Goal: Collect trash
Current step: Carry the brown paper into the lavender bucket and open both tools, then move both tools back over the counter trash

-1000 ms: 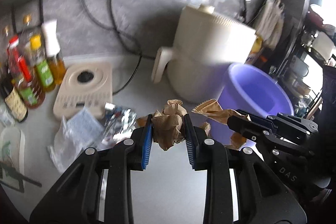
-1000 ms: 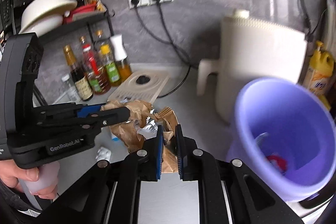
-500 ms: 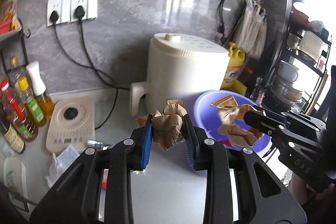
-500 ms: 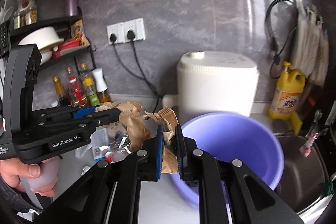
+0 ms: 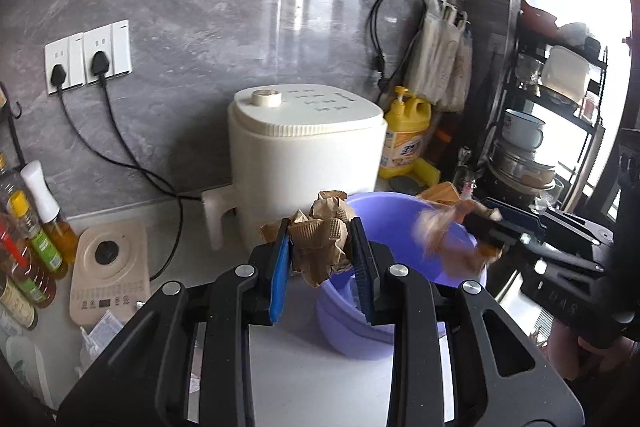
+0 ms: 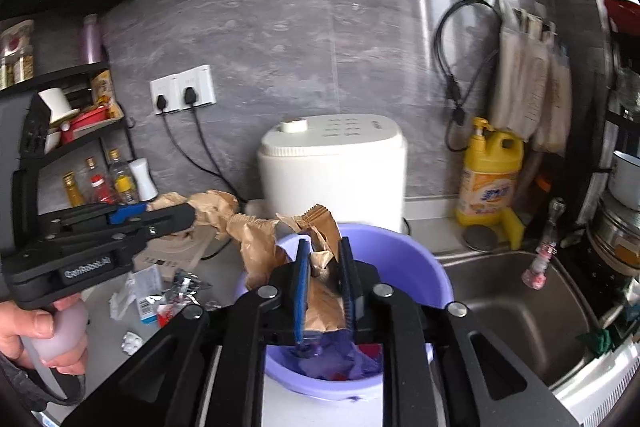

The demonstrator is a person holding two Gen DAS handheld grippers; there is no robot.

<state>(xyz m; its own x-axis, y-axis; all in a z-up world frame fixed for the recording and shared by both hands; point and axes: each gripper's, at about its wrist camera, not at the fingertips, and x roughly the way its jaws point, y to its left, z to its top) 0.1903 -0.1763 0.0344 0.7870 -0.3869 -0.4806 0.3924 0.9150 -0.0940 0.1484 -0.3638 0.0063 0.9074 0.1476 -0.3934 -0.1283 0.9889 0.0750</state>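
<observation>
Right gripper [image 6: 323, 281] jaws narrowed onto brown paper wrapper [image 6: 320, 267], held right above the purple basin [image 6: 416, 267]; wrapper's lower end hangs inside the rim. Left gripper [image 5: 320, 259] clamped on crumpled brown paper wad [image 5: 322, 243], at the basin's near-left rim, above it. Basin already holds purple and red scraps. Loose wrappers [image 6: 160, 291] on counter left of basin. White appliance [image 5: 304, 155] just behind basin, yellow detergent bottle [image 6: 490, 179] behind-right, steel sink [image 6: 520, 307] right of basin.
</observation>
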